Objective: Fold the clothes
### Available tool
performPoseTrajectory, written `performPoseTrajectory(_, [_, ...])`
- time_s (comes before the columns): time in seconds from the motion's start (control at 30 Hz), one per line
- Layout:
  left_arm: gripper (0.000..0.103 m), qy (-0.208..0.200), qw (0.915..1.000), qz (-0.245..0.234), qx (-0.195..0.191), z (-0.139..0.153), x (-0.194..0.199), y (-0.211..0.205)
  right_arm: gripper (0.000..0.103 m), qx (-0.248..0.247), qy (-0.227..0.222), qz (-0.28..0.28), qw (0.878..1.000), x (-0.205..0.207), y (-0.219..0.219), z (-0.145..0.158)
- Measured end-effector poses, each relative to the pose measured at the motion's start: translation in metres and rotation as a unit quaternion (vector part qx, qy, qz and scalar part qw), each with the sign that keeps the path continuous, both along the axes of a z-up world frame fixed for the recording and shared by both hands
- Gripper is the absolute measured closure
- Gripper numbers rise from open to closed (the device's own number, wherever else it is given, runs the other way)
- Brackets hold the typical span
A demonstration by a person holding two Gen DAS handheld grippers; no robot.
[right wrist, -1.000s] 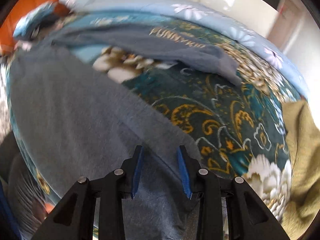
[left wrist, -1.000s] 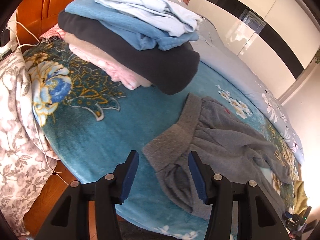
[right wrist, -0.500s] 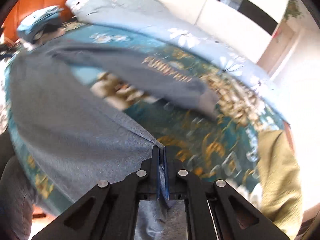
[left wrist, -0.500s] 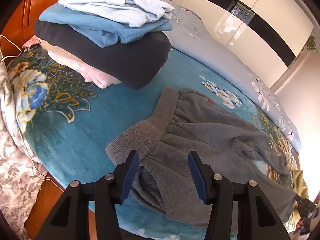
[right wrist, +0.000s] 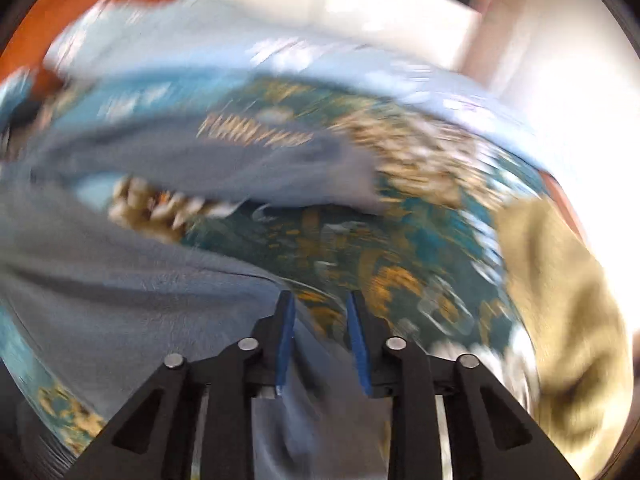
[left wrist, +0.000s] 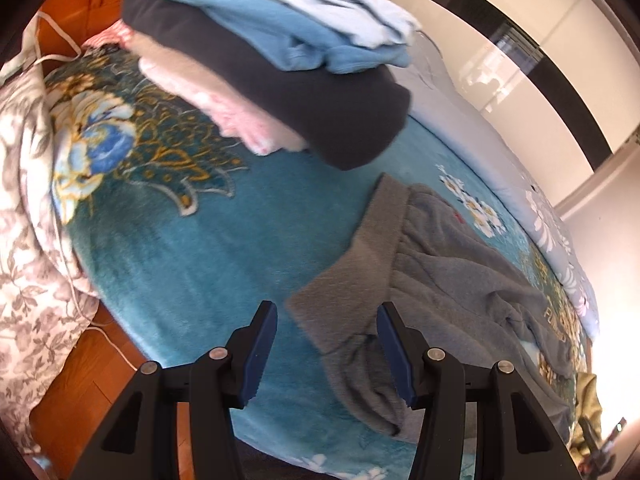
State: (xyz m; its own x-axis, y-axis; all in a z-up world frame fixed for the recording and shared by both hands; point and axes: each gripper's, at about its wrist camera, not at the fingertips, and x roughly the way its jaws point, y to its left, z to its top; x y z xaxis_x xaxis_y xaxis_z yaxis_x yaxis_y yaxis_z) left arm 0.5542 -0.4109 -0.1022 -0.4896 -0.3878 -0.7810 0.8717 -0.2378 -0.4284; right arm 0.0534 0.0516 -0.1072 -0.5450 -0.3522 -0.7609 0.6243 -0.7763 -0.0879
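— Where am I working here?

— I am in a bedroom of a home. Under my tools is a bed with a teal blanket point(left wrist: 192, 256) that has big flowers and gold ornaments. At 11 o'clock I see an orange wooden headboard point(left wrist: 80, 12).

— What else tells it?

— At 12 o'clock a pile of folded clothes point(left wrist: 280, 60) lies on the blanket. At 9 o'clock there is a flowered quilt point(left wrist: 24, 216), and at 2 o'clock a pale blue bedsheet point(left wrist: 500, 148). Behind it stand glossy white wardrobe doors point(left wrist: 512, 12) with a black stripe. The floor point(left wrist: 80, 376) at 7 o'clock is wood.
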Motion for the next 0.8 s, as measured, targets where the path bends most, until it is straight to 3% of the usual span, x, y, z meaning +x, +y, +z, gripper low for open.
performPoseTrajectory(0.1, [0.047, 0.016, 0.9994, 0.022, 0.023, -0.016, 0.018, -0.004, 0.07, -0.103, -0.068, -0.087, 0.988, 0.014, 0.063, -0.004])
performPoseTrajectory(0.2, [0.047, 0.053, 0.9957, 0.045, 0.061, -0.033, 0.033, -0.011, 0.068, -0.207, -0.192, -0.15, 0.947, 0.027, 0.113, -0.041])
performPoseTrajectory(0.33, [0.046, 0.096, 0.989, 0.055, 0.097, -0.05, 0.045, -0.014, 0.068, -0.301, -0.262, -0.197, 0.895, 0.033, 0.133, -0.074])
performPoseTrajectory(0.37, [0.045, 0.105, 0.9877, 0.054, 0.103, -0.053, 0.046, -0.013, 0.067, -0.317, -0.269, -0.201, 0.887, 0.033, 0.133, -0.078])
performPoseTrajectory(0.53, [0.041, 0.134, 0.9829, 0.056, 0.113, -0.062, 0.043, -0.013, 0.066, -0.343, -0.28, -0.198, 0.874, 0.028, 0.111, -0.08])
performPoseTrajectory(0.7, [0.04, 0.203, 0.9732, 0.035, 0.103, -0.062, 0.051, -0.01, 0.07, -0.35, -0.289, -0.185, 0.872, 0.033, 0.098, -0.076])
performPoseTrajectory(0.8, [0.036, 0.244, 0.9649, 0.012, 0.096, -0.064, 0.052, -0.006, 0.07, -0.333, -0.296, -0.181, 0.877, 0.034, 0.091, -0.079])
